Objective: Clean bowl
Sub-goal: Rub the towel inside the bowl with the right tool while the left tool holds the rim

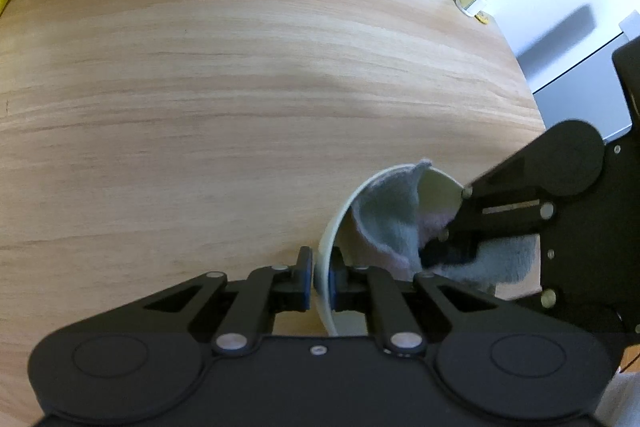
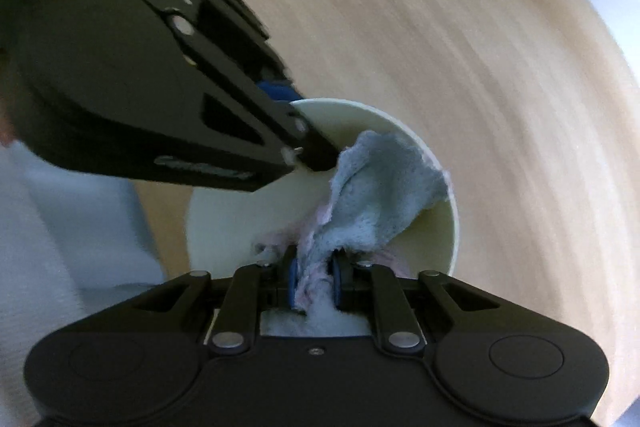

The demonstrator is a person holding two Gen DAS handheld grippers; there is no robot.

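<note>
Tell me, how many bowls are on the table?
1. The cream bowl sits near the wooden table's front edge, its rim pinched by the left gripper, with a cloth inside. Others may be hidden behind the grippers.

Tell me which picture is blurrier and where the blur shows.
Right wrist view: the wooden table smears into streaks, and the left gripper is soft. Left wrist view: table grain stays crisp; only the right gripper in the bowl blurs slightly.

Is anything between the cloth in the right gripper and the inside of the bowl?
Nothing visible. The right gripper is shut on the cloth, which already lies inside the bowl. The left gripper pinches the bowl's rim, off to the side of the cloth.
</note>
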